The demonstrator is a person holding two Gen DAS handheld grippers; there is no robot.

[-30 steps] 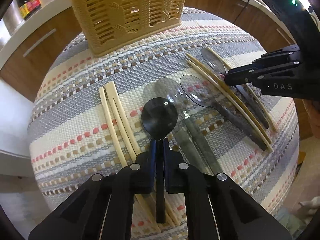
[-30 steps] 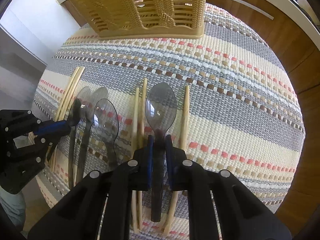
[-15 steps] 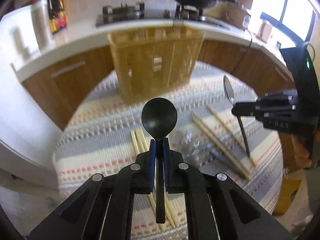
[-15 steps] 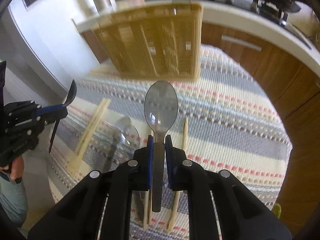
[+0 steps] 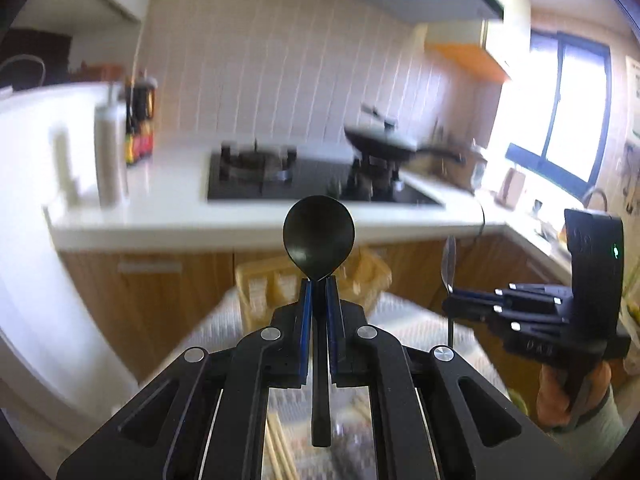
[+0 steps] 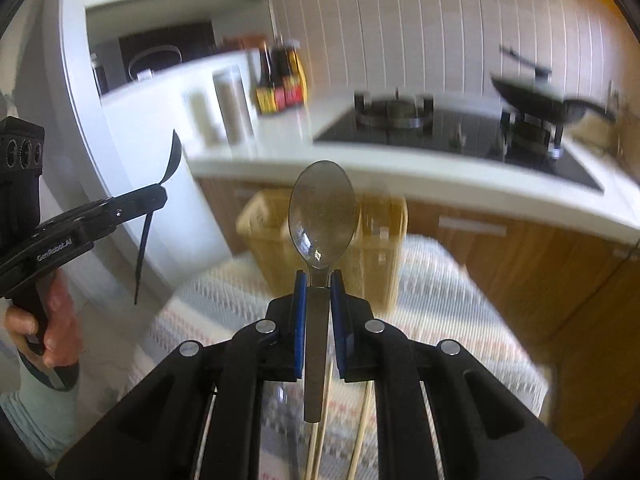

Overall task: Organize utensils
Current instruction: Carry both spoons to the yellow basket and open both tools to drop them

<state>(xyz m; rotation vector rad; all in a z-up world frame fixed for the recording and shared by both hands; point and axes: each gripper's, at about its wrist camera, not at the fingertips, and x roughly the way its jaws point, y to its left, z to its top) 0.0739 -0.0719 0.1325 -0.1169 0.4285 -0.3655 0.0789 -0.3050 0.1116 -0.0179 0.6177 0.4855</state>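
- Both spoons have come up off the striped cloth since a second ago, when they lay flat among the chopsticks; both cameras now face the kitchen counter rather than down at the table
- Left gripper (image 5: pixel 319 294): its blue-padded fingers (image 5: pixel 305 312) are closed tight on the neck of the black spoon (image 5: pixel 319 232), whose bowl stands upright just past the fingertips and whose handle runs back between them
- Seen from the right wrist, the same left gripper (image 6: pixel 158 196) holds that black spoon (image 6: pixel 173 160) edge-on, handle hanging below the tips, off to the left of the right fingers
- Woven beige utensil basket (image 5: pixel 360 276) sits ahead of and below the left fingertips, blurred, partly hidden behind the spoon bowl; the striped cloth (image 5: pixel 416 320) lies under it
- Chopsticks (image 5: pixel 278 444) show on the cloth beneath the left fingers
- Right gripper (image 6: pixel 319 292): fingers (image 6: pixel 300 312) pinched on the neck of the clear smoky spoon (image 6: pixel 322 216), bowl upright beyond the tips, in line with the basket (image 6: pixel 384 232) behind it
- Two pale chopsticks (image 6: pixel 362 432) lie on the cloth (image 6: pixel 440 280) under the right fingers
- In the left wrist view the right gripper (image 5: pixel 450 304) appears far right of the left fingers, its spoon (image 5: pixel 449 264) seen edge-on
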